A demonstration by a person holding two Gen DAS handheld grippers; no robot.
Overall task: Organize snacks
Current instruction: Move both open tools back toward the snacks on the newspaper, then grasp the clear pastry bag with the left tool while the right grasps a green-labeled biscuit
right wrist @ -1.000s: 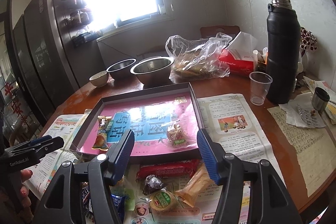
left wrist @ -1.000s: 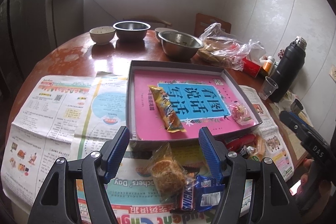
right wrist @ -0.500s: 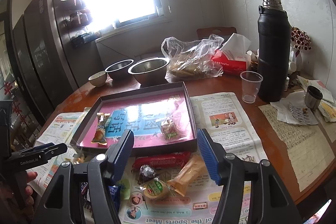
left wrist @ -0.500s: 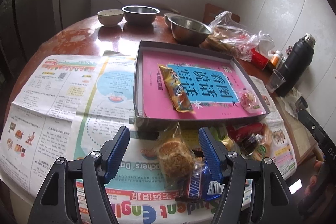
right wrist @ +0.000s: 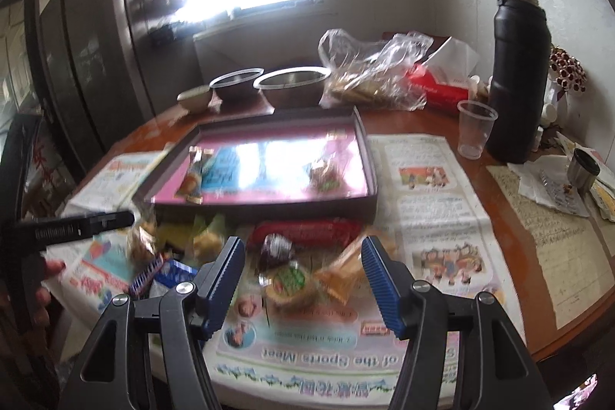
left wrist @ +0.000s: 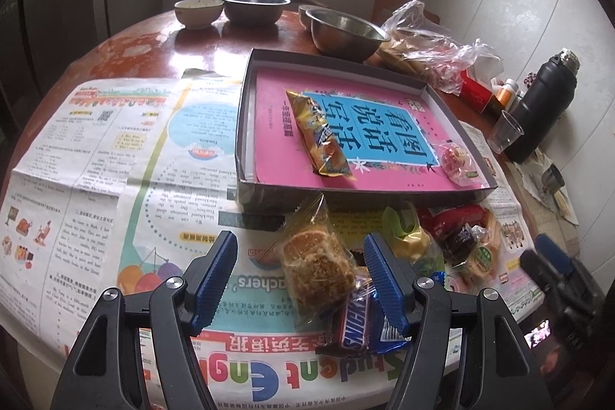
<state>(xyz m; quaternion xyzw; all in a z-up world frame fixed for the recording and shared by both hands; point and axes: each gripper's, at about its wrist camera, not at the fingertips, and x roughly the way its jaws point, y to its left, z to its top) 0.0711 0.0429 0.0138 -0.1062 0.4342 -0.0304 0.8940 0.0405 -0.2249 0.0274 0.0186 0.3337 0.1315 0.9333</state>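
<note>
Nearest, your left gripper (left wrist: 300, 266) hangs with fingers apart around a clear-wrapped cake (left wrist: 317, 266), not pinching. Your right gripper (right wrist: 301, 273), fingers likewise spread, hovers over loose snacks (right wrist: 292, 281). Beyond, two packets lie in the tray (left wrist: 453, 110) on the desk (left wrist: 130, 41).

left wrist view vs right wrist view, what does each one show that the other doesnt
Only the left wrist view shows the Snickers bar label legibly, and the crumbly cake in clear wrap sharply between the open left gripper.

Only the right wrist view shows the dark cabinet by the window, the small metal cup, and the round green-label snack between the open right gripper.

Both show the tray holding an orange snack packet, the steel bowls, plastic cup and black flask.
</note>
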